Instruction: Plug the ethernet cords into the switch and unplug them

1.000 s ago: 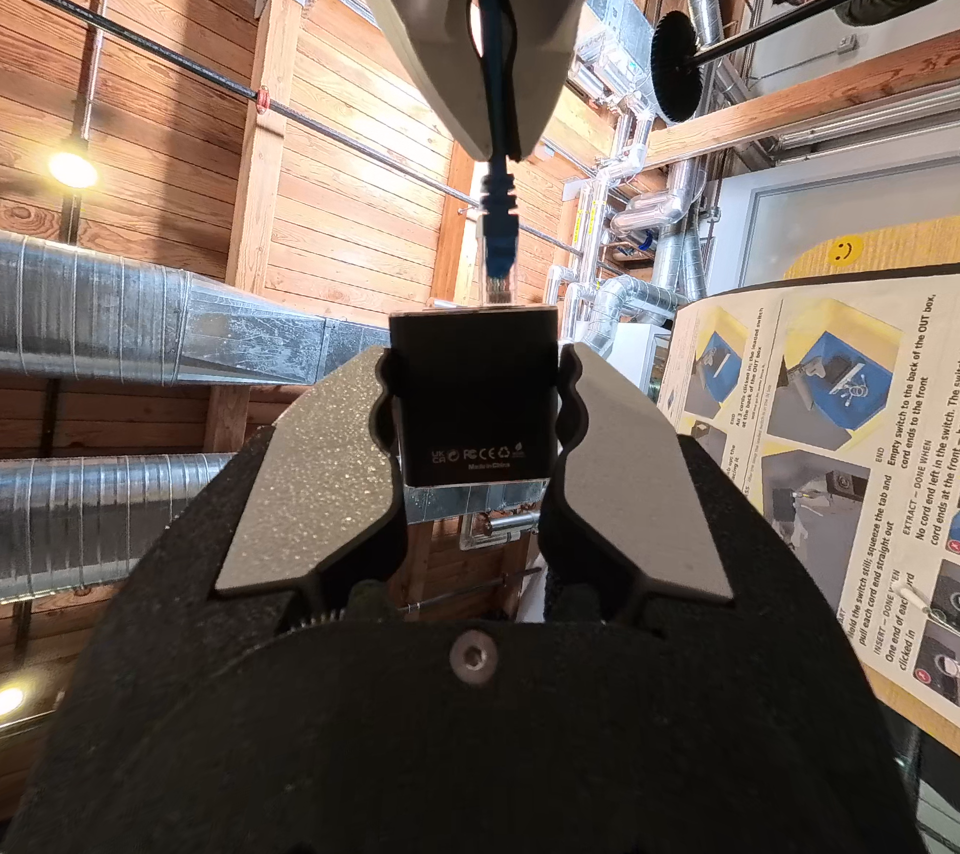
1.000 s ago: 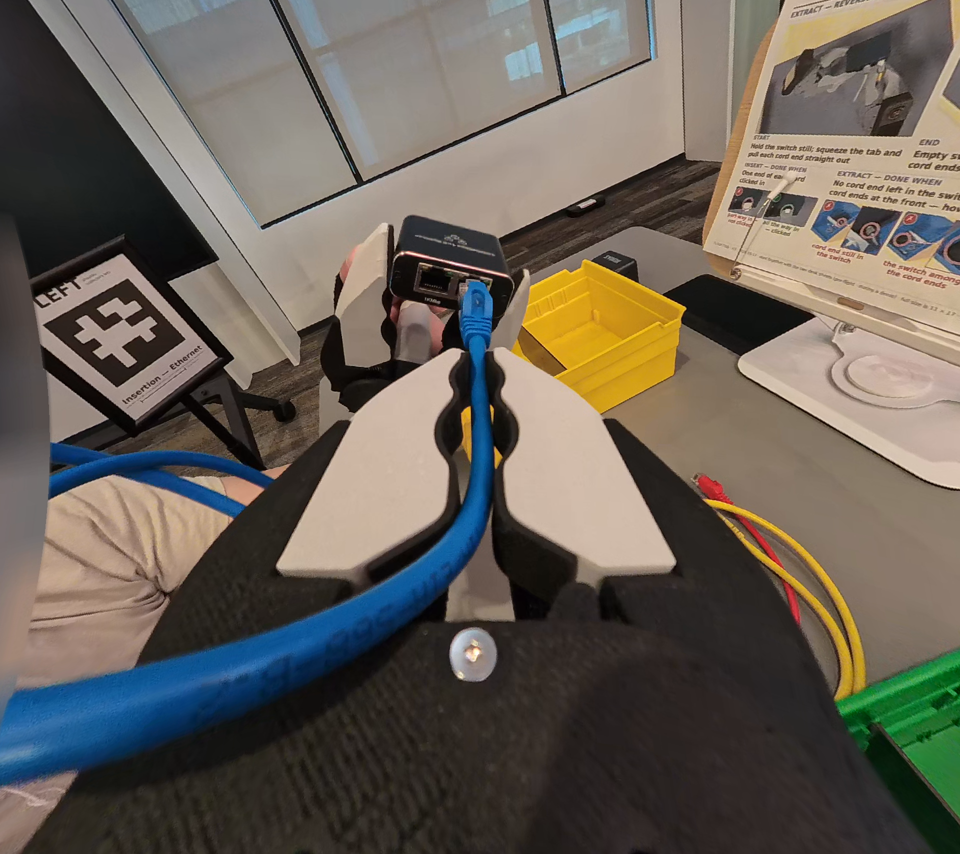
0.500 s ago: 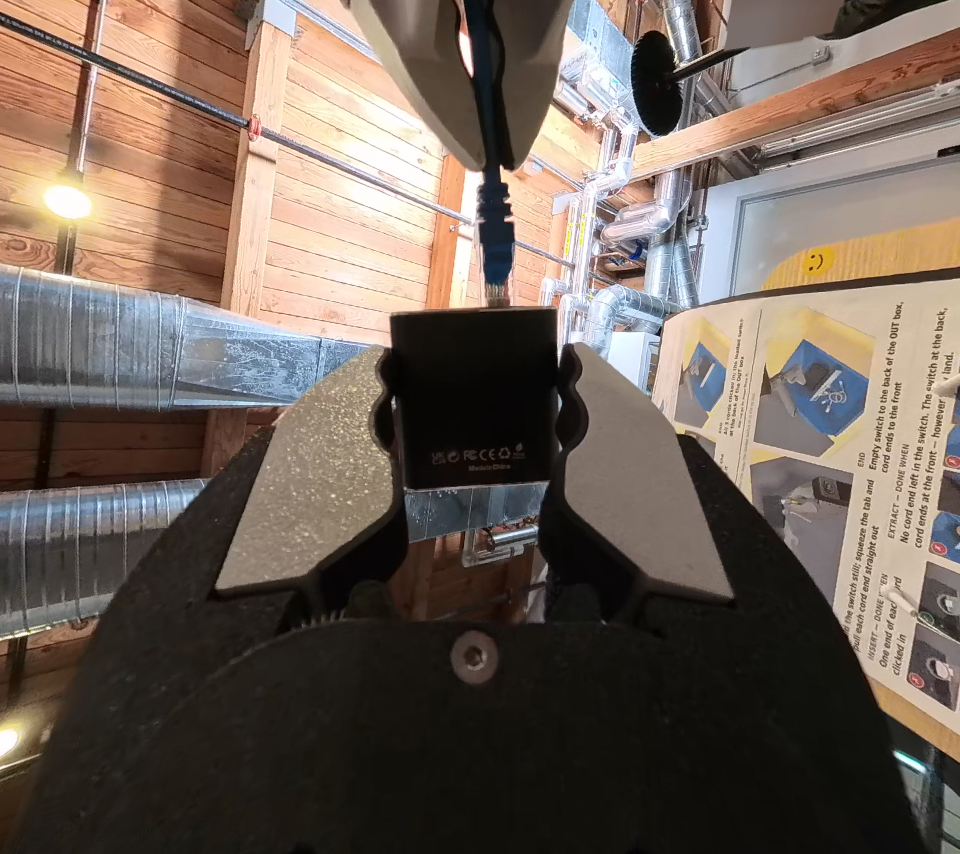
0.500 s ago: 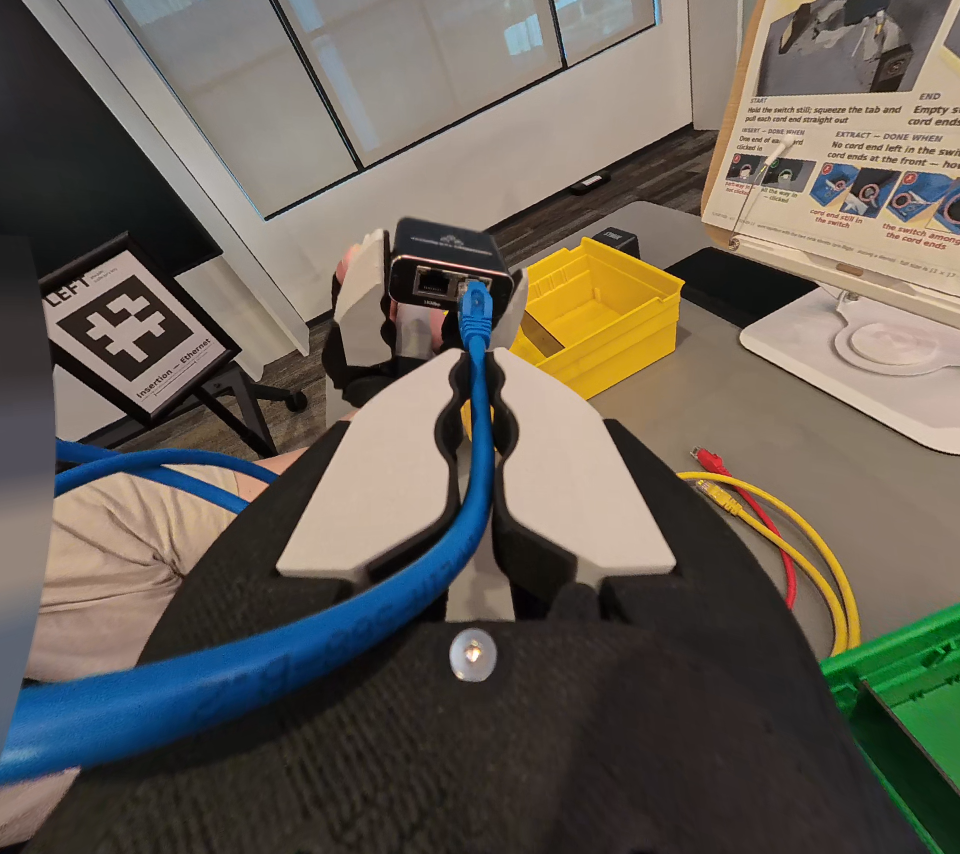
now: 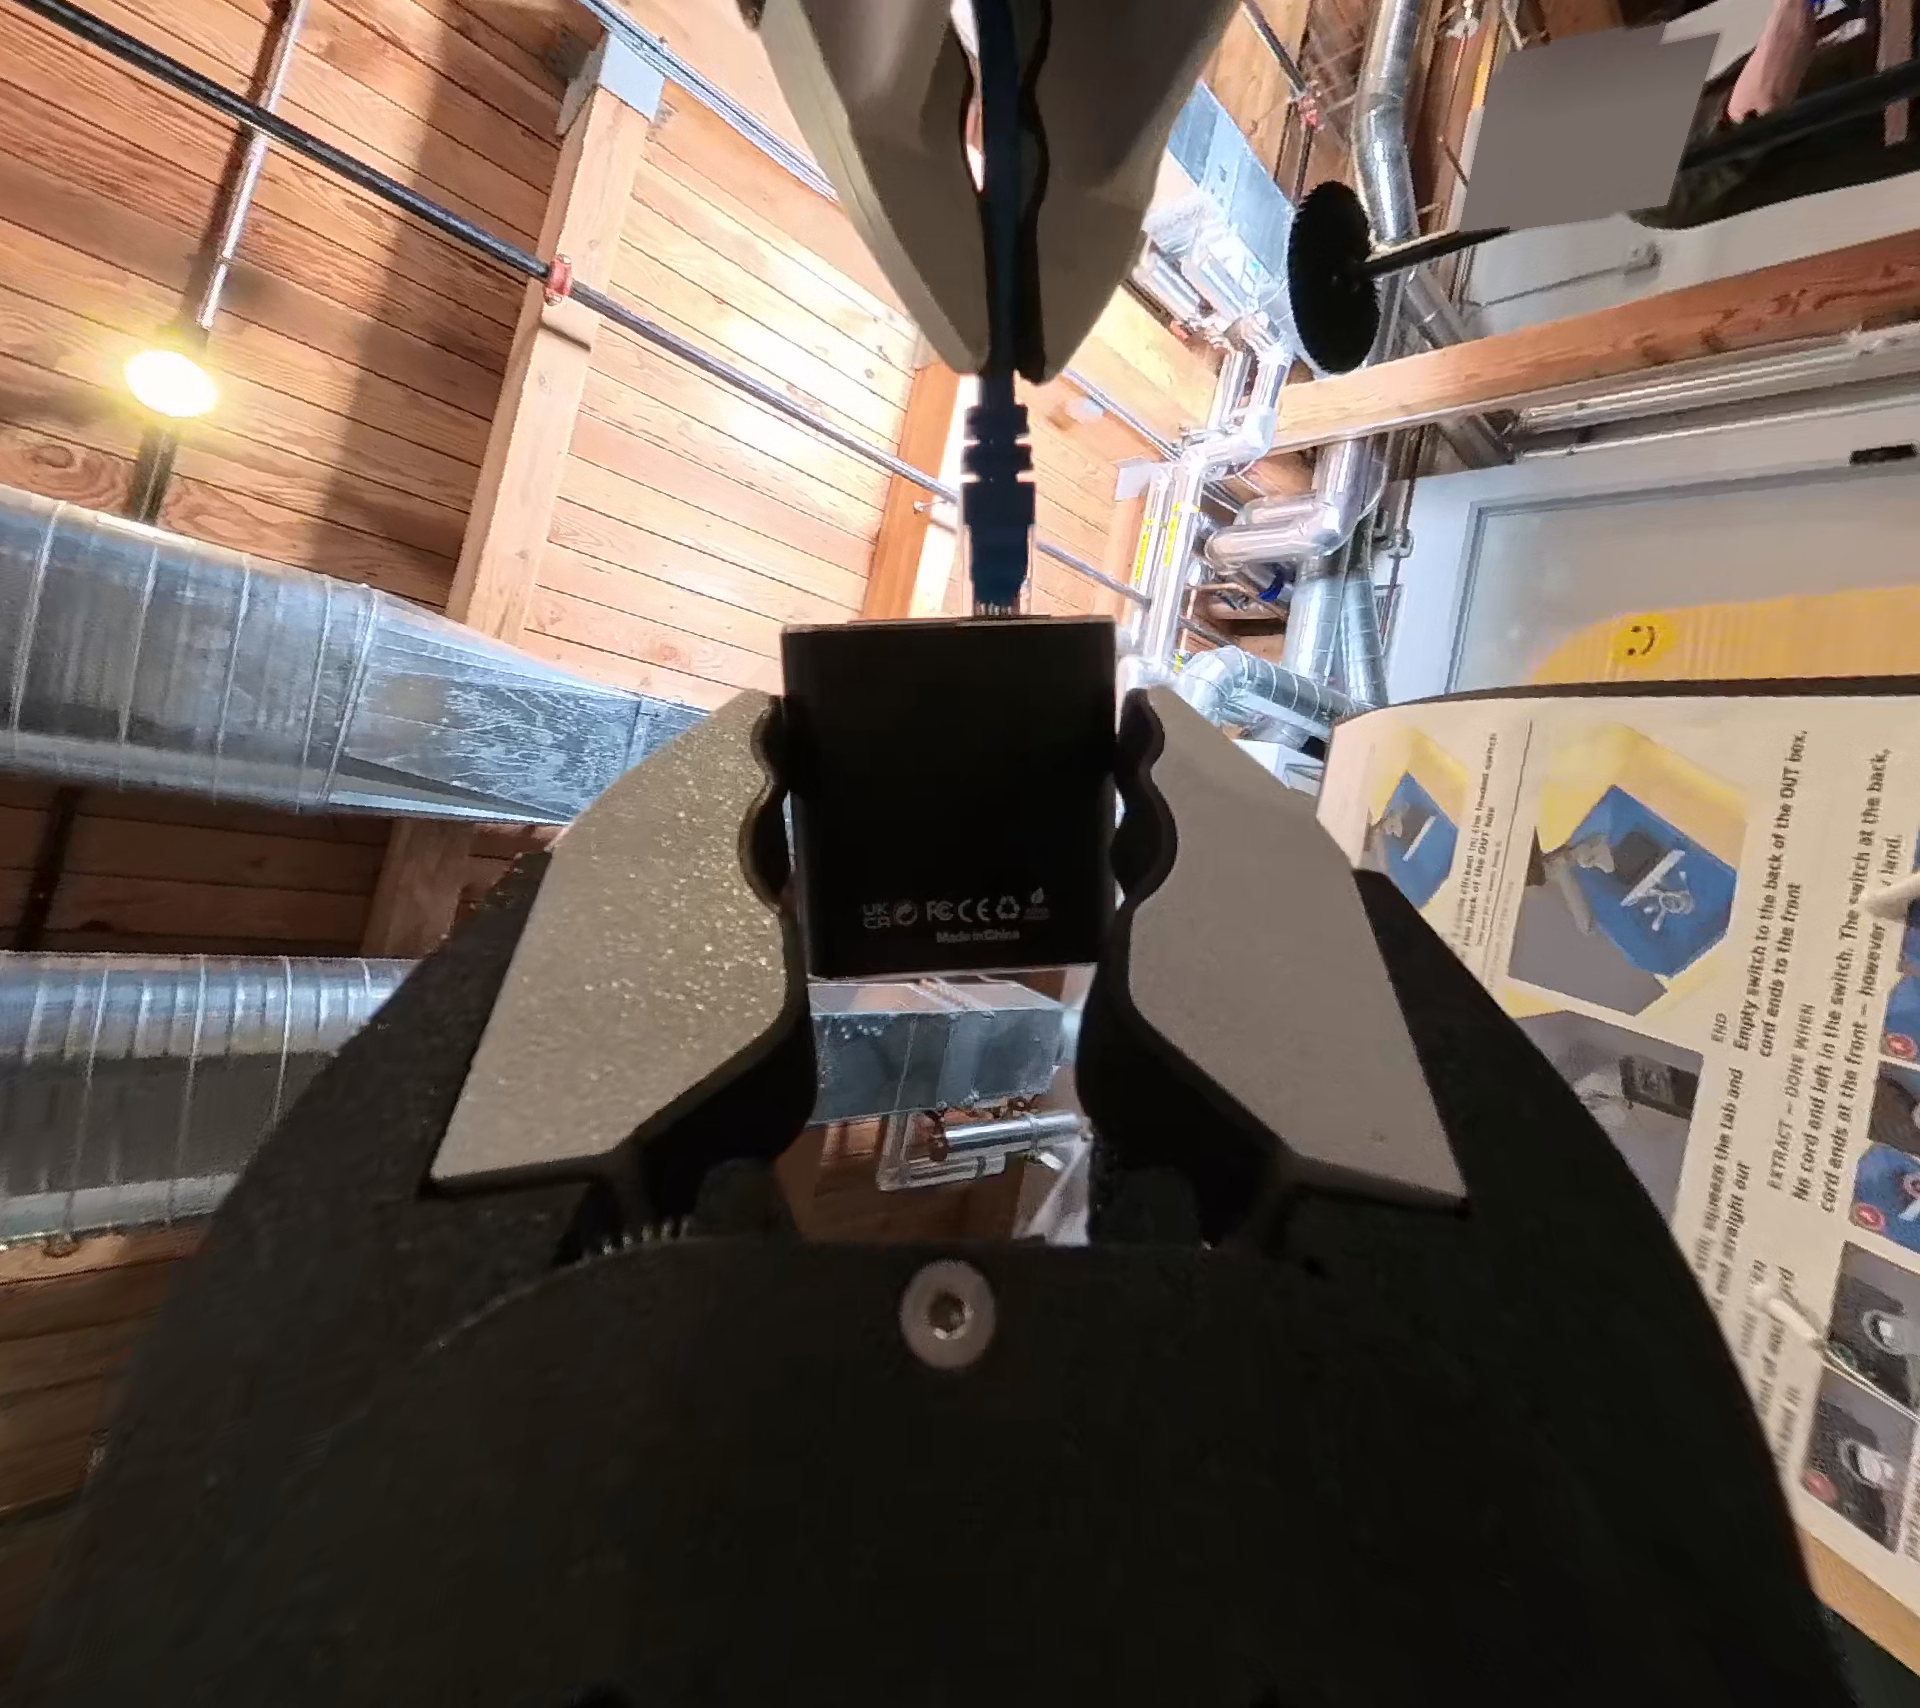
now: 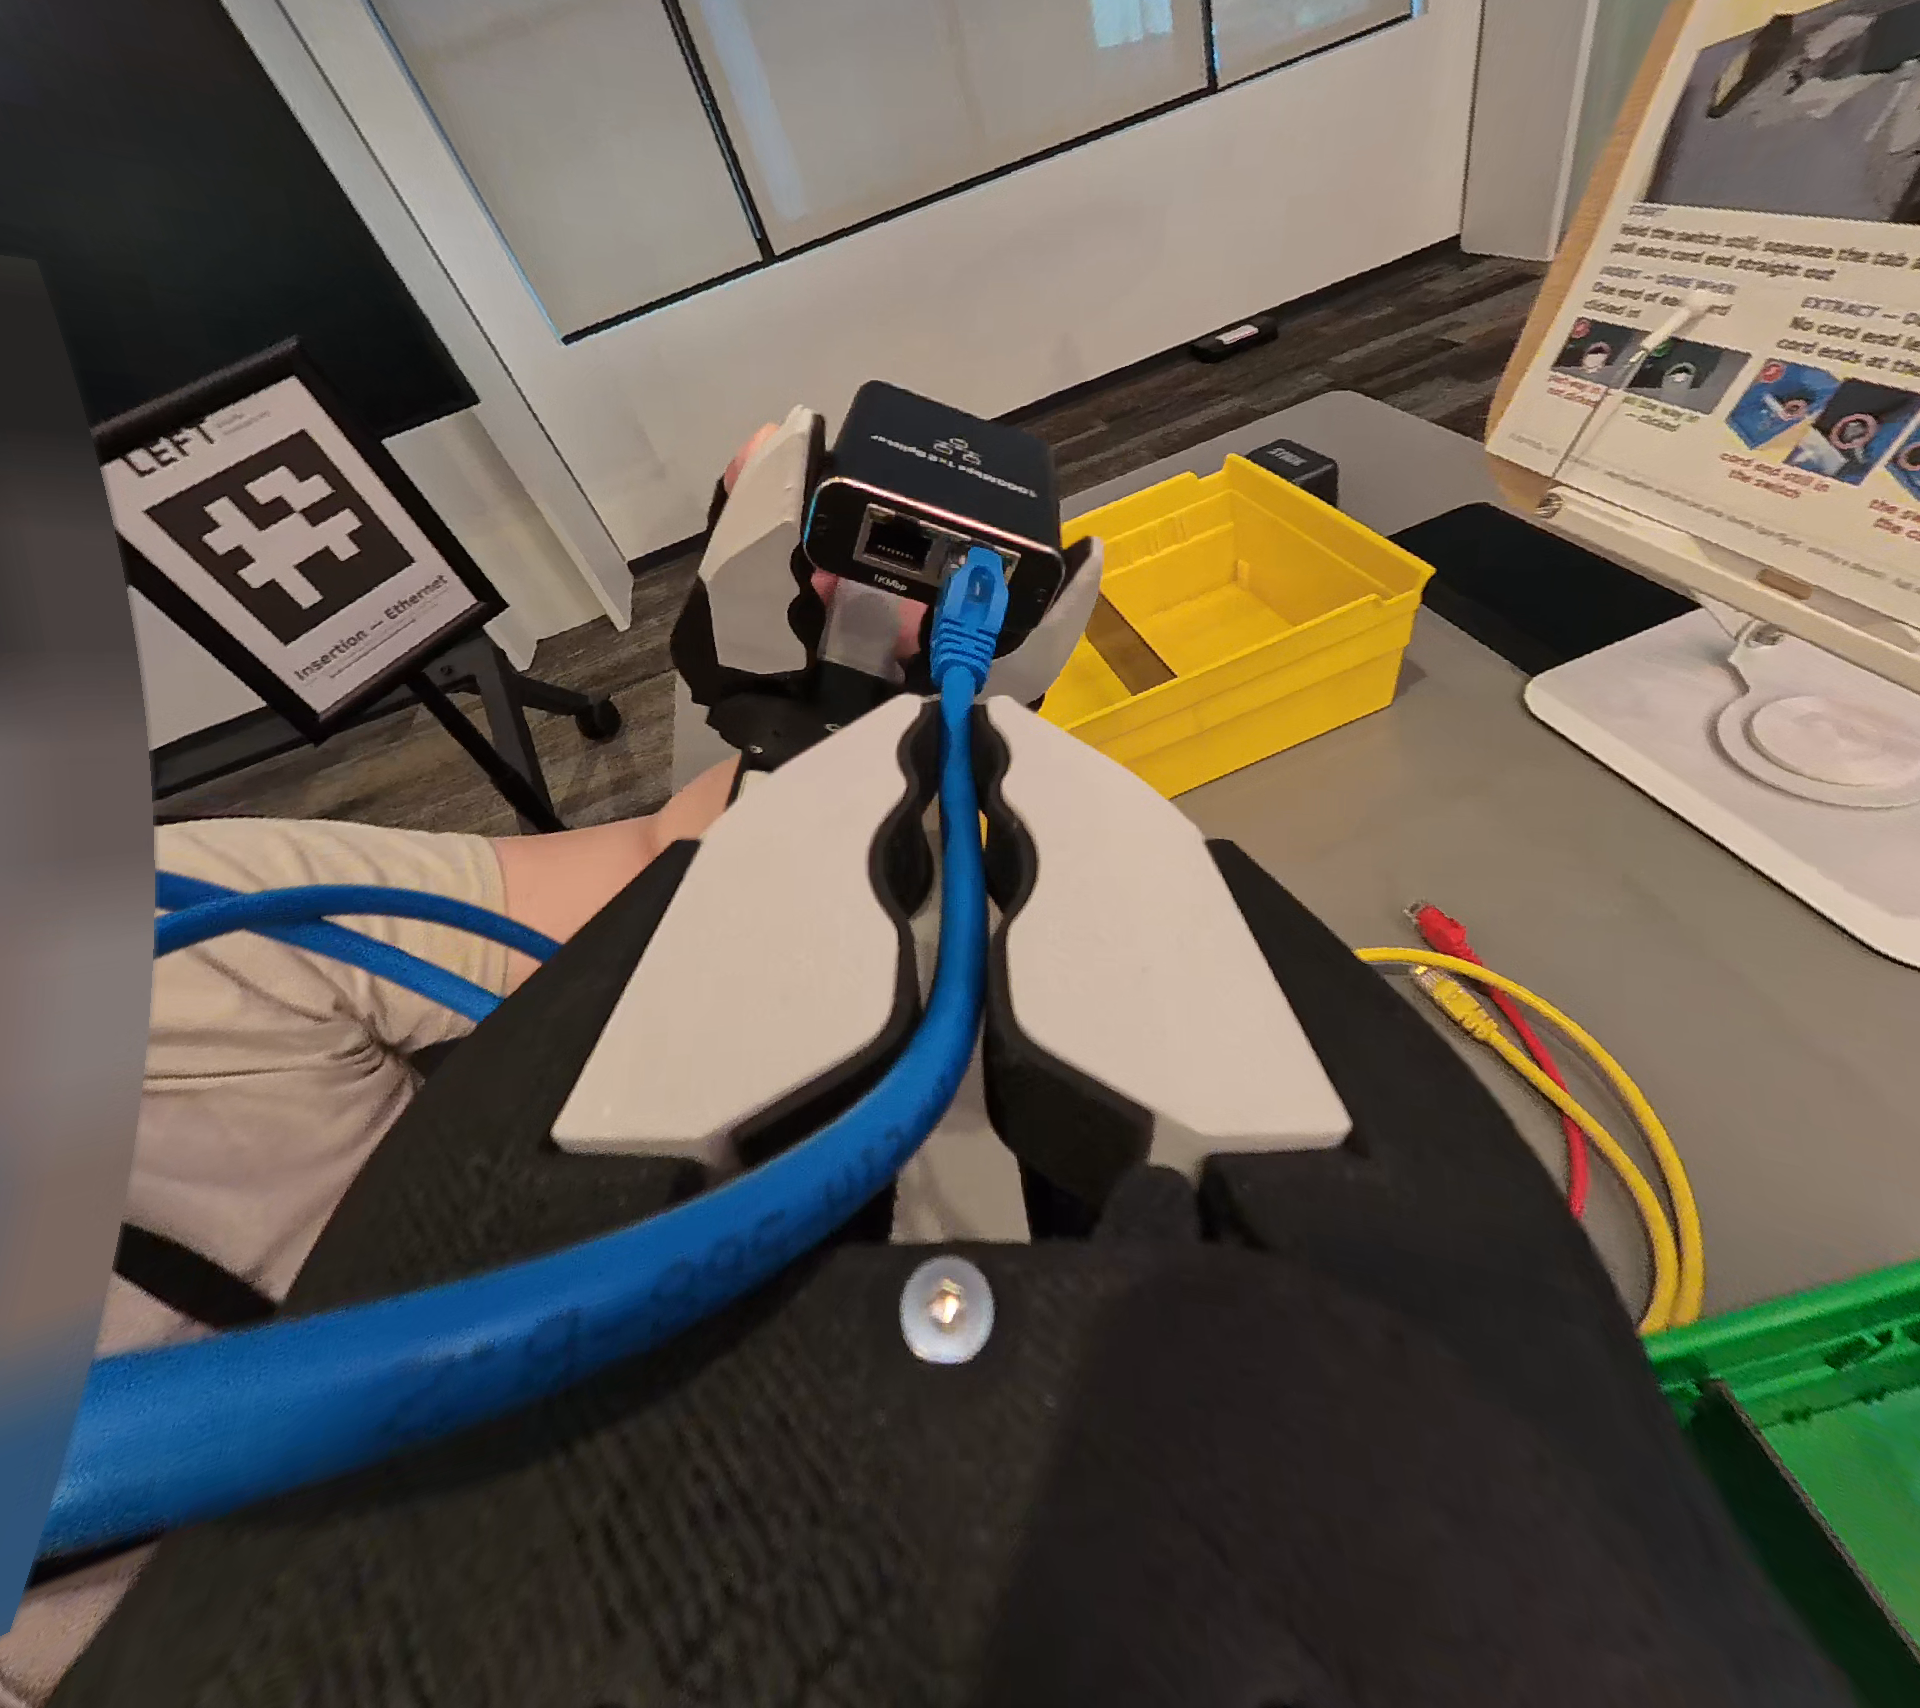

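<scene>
My left gripper (image 5: 951, 728) is shut on the small black switch (image 5: 948, 801), held up in the air with its ports facing away from the camera. In the right wrist view the switch (image 6: 951, 474) shows two ports on its front face. My right gripper (image 6: 956, 708) is shut on the blue ethernet cord (image 6: 961, 827) just behind its plug (image 6: 971, 609). The plug tip sits in the right-hand port; the left-hand port is empty. In the left wrist view the right gripper (image 5: 1003, 370) comes down from above with the blue plug (image 5: 997, 515) meeting the switch's top edge.
On the grey table (image 6: 1507, 837) stand a yellow bin (image 6: 1236, 619), a green bin (image 6: 1808, 1440) at the lower right and an instruction board on a white stand (image 6: 1766, 744). Loose yellow (image 6: 1621, 1128) and red (image 6: 1507, 1024) cords lie at the right. A marker sign (image 6: 281, 536) stands left. The tips of one gripper are about 6 centimeters away from the tips of the other.
The right gripper has brought the blue plug closer to the switch, and its tip has gone deeper into the right-hand port. The left gripper keeps its hold on the switch.
</scene>
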Tool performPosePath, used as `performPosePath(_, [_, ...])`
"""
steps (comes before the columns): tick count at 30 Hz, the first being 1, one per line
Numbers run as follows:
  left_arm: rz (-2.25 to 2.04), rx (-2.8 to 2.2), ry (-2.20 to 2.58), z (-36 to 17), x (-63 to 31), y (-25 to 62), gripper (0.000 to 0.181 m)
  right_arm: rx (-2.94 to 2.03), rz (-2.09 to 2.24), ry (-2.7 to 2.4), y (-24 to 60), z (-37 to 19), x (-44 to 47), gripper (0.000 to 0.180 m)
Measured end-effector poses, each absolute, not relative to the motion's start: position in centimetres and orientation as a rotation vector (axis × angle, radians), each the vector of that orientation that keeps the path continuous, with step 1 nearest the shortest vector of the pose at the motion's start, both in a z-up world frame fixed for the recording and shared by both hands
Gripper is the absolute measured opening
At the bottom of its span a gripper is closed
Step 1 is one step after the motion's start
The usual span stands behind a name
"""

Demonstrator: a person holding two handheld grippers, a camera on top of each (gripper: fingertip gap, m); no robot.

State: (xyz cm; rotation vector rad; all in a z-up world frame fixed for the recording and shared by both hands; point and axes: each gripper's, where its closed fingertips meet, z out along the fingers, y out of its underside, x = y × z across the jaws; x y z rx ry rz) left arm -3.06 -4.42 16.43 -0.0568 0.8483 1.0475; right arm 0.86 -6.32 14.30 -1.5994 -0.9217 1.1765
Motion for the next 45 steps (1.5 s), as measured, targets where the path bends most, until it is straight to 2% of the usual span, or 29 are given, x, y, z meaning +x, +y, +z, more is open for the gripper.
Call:
performPosePath(14, [0.947, -0.139, 0.845, 16.8, -2.8, -4.7, 0.060, -1.604, 1.117, -0.956, -7.3, 14.4, 0.8, 0.006])
performPosePath(30, [0.781, -0.265, 0.670, 19.3, -4.3, -5.5, 0.063, -1.513, 0.828, -0.978, -9.0, 16.1, -0.5, 0.006])
performPosePath(45, [0.781, -0.295, 0.665, 20.2, -4.9, -6.5, 0.062, -1.471, 0.825, -0.999, -10.4, 16.8, -1.6, 0.006])
